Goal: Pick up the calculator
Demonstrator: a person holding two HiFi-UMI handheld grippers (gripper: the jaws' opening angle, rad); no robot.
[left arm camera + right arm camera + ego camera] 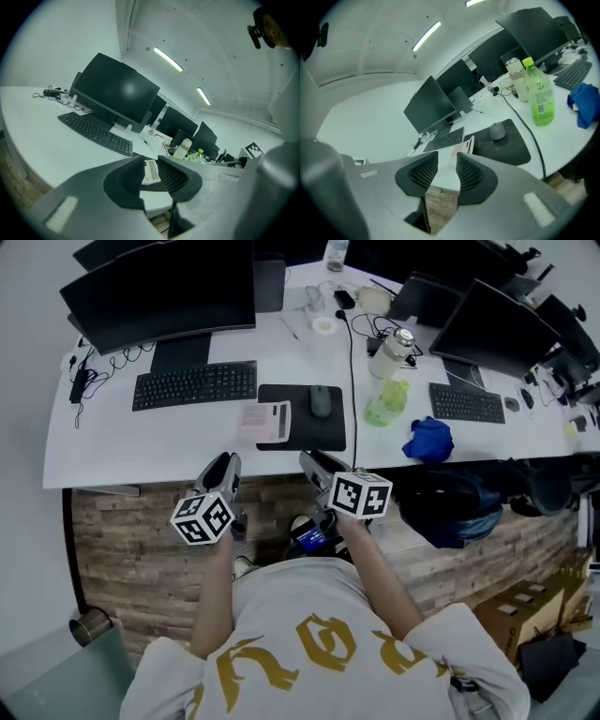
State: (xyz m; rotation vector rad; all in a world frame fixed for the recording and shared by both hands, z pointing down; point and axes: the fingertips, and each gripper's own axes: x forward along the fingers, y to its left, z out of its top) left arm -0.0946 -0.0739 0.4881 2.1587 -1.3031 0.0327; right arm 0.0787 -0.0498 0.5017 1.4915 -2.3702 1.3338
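Left tongs (225, 465) and right tongs (314, 465) are both released and empty, short of the tabletop's (141, 442) near edge. The calculator (265, 421) lies near that edge, against the mouse pad's (302, 435) left side. I would advance one pair, straddle the calculator's width squarely, then clench.

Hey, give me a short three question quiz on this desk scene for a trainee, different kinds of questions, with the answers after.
1. True or false: the left gripper is shut on the calculator.
2. Which of these lies on the mouse pad? A: mouse. B: stapler. C: banana.
3. Fill in: the right gripper has its jaws ____.
Key: 1 false, its jaws are apart and empty; 2 A; 3 apart.
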